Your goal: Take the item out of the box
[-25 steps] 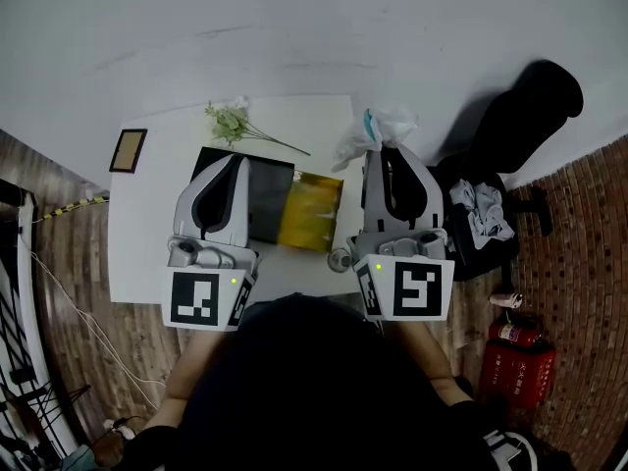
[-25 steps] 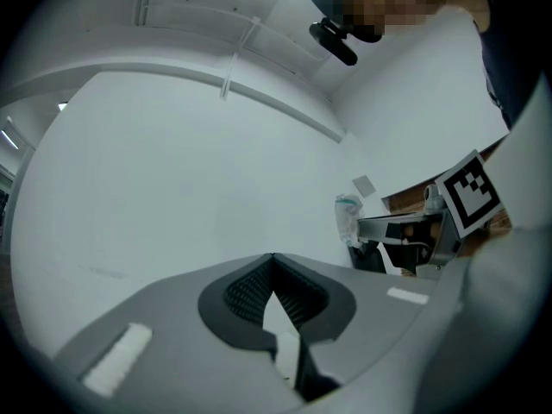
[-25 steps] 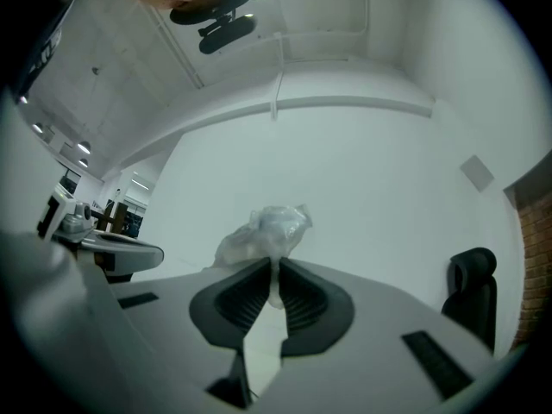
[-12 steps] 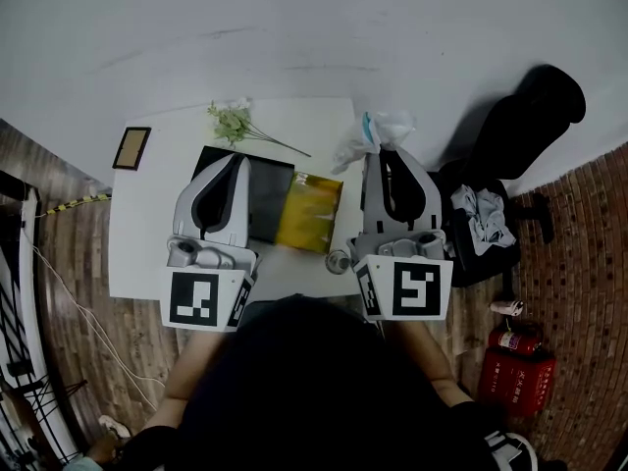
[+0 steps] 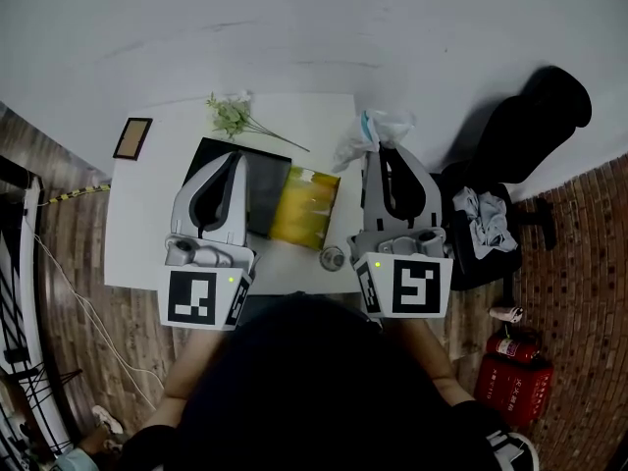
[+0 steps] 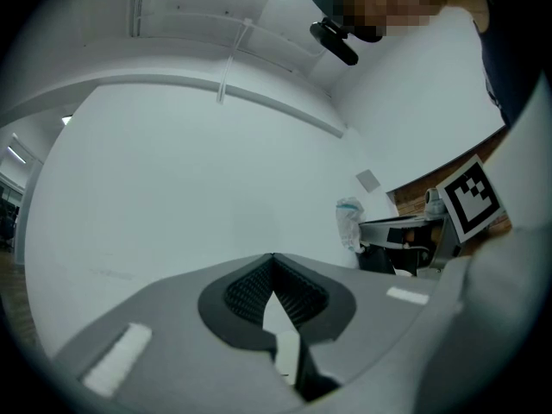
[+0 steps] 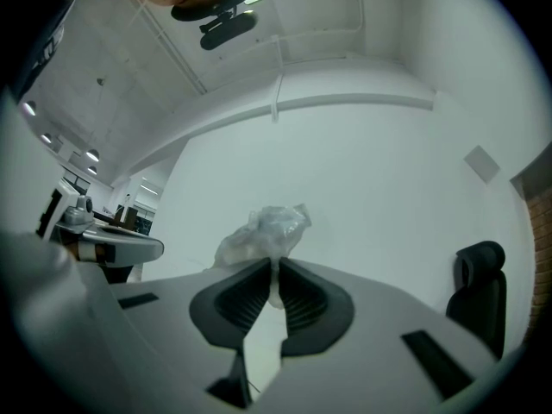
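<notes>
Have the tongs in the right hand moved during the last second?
No. The right tongs still sit with their tips at the plastic bag, as before.

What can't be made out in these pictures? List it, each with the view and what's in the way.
- Head view: the left gripper covers part of the black box, so its inside is hidden.
- Head view: the small round thing beside the right gripper is too small to name.
- Right gripper view: jaws nearly together, plastic bag right behind the slit; whether they pinch it cannot be told.
</notes>
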